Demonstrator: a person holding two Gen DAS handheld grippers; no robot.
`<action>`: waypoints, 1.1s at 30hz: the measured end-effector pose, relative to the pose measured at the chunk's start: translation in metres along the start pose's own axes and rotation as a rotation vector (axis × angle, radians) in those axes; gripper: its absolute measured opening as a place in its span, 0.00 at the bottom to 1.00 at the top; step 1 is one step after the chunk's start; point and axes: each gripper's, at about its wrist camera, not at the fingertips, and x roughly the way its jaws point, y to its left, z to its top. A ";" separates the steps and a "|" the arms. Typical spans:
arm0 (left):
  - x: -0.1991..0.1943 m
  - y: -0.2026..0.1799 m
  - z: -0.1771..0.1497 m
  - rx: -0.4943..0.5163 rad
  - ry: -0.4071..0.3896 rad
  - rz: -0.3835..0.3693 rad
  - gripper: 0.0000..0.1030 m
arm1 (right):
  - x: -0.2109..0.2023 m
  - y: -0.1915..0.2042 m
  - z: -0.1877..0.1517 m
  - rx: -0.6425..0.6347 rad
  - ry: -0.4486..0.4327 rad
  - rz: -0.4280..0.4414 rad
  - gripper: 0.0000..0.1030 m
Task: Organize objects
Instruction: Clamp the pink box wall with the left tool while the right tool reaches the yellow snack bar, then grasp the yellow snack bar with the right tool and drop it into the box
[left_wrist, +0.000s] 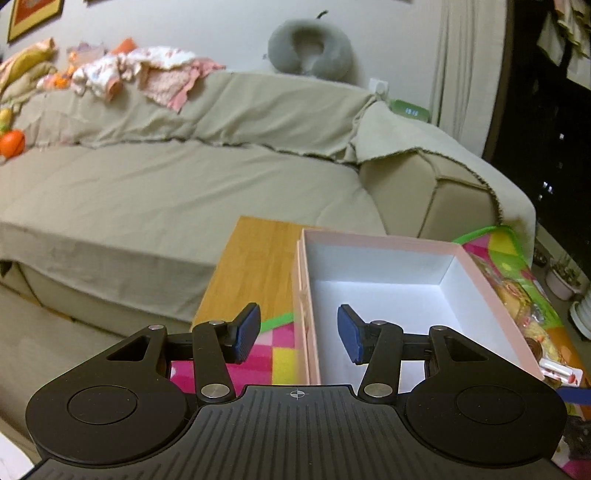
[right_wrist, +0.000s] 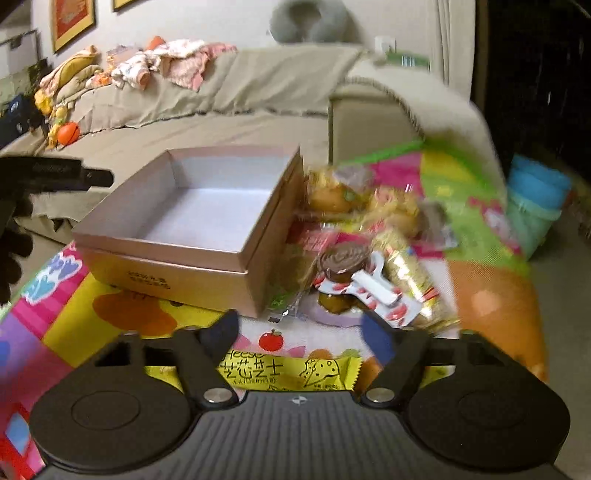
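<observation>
I take this as the loading step: the pink box sits open and empty on the colourful play mat, with the wrapped snacks heaped just beside its right wall, none of them inside yet.

My right tongs hang low over the mat in front of that heap. Their jaws stand part-way apart, and a yellow cheese-snack packet lies in the gap, close up against the tool body. The picture is blurred there, so I cannot tell whether the pads press on it or whether it simply lies on the mat beneath them.

My left tongs hover at the box's near left corner, jaws apart and empty; one blue pad is over the white interior, the other outside over the mat. A wooden bench shows behind the box, in front of the sofa.

Next, I judge, the right side must make sure of the yellow packet, lift it clear of the mat, carry it left over the box rim and let it go inside. The left tongs could steady the box wall, since the light cardboard may slide.
</observation>
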 end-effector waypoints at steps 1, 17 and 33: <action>0.002 0.001 -0.001 -0.005 0.008 -0.002 0.51 | 0.006 -0.005 0.001 0.022 0.021 0.016 0.54; 0.019 -0.001 -0.013 0.000 0.050 -0.005 0.43 | -0.031 0.011 -0.042 0.031 0.126 0.147 0.53; 0.025 -0.009 -0.006 0.049 0.025 0.013 0.37 | -0.037 0.072 -0.038 -0.241 0.132 0.127 0.20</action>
